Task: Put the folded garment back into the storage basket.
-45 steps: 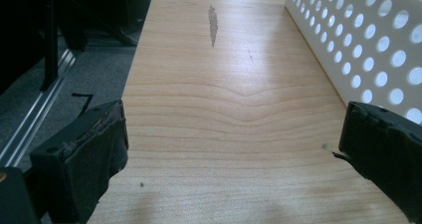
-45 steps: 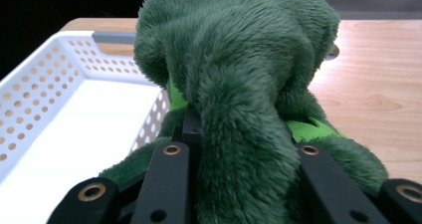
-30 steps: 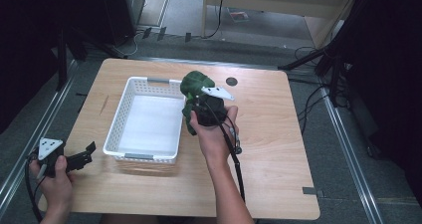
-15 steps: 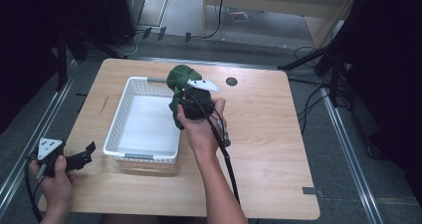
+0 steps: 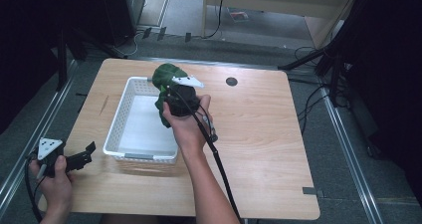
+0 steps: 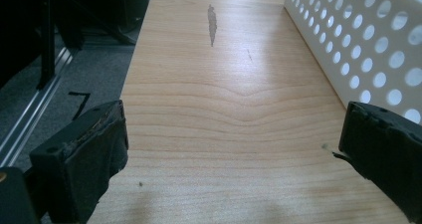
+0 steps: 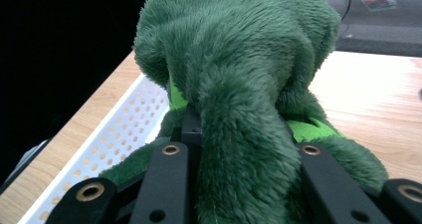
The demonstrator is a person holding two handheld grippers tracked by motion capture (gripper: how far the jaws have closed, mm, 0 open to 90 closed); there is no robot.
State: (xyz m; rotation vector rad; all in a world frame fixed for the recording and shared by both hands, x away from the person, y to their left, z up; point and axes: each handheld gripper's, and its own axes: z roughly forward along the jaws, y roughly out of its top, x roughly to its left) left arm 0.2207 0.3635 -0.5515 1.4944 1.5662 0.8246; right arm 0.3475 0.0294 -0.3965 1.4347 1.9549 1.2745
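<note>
While clamped between the right gripper's (image 7: 239, 149) jaws, green plush toy (image 7: 234, 59) hangs over white basket (image 5: 119, 134).

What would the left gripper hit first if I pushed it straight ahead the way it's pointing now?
Probably nothing soon. The left gripper, jaws open, points along the bare wooden table, with the white basket running alongside on its right. The way looks free toward the table's far edge, though the right jaw might graze the basket wall; depth is unclear.

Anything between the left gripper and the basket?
Nothing: just bare table between the left gripper and the basket wall, seen in the left gripper view.
</note>
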